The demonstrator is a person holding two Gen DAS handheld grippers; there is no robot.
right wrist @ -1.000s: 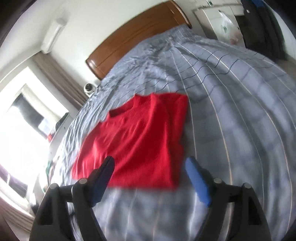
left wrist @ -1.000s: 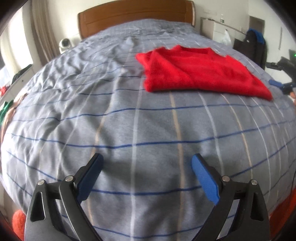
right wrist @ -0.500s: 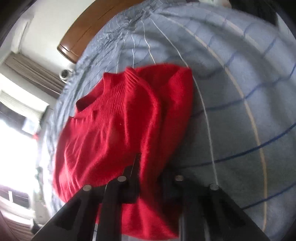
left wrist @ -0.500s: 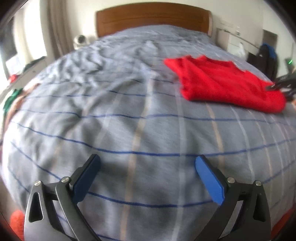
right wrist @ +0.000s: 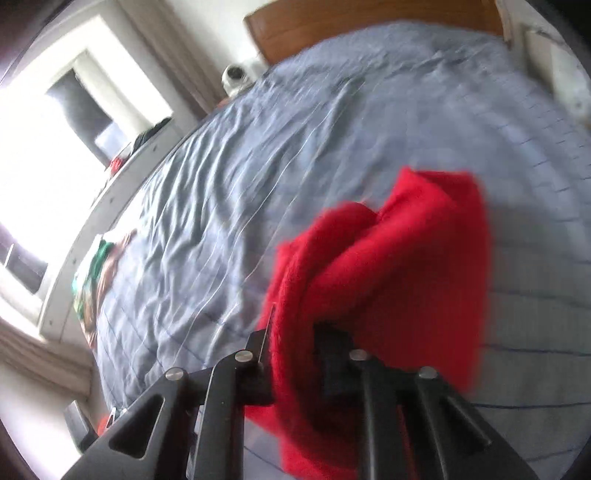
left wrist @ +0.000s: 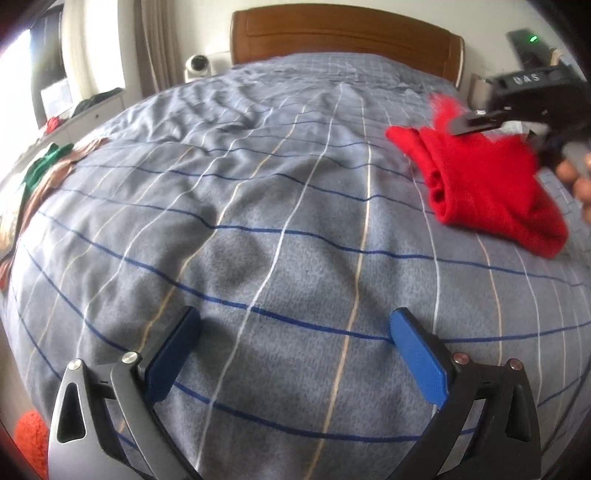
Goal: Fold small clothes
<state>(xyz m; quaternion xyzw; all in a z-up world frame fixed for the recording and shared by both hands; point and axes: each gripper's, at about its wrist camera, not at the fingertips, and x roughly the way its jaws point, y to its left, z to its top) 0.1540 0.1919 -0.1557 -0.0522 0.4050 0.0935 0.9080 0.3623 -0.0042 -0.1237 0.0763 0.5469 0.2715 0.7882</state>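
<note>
Hovering low over the grey checked bed cover [left wrist: 280, 229], the left tool [left wrist: 295, 354] sat at the bottom of its own view with its blue-padded fingers [left wrist: 417, 365] spread wide and nothing between them. At the upper right of that view the right tool [left wrist: 476, 123] reached in from the frame edge, its dark body tilted down toward the red sweater [left wrist: 487, 184], with part of the person's hand [left wrist: 576, 173] showing behind it. In the right wrist view the right tool [right wrist: 291, 350] was clamped on the sweater's near edge [right wrist: 388, 266], the cloth bunched between its jaws and lifted off the bed, folded over on itself in a thick hump at the centre right of the frame.

Compared with a second earlier, the sweater no longer lay flat and spread out; it had been gathered into a shorter, doubled bundle toward the right side of the bed. The right tool, then open above the cloth, had closed on it. The left tool had stayed open, and its view had swung so the wooden headboard [left wrist: 343, 33] and the small white camera [left wrist: 197, 66] beside it sat nearer the top centre.
</note>
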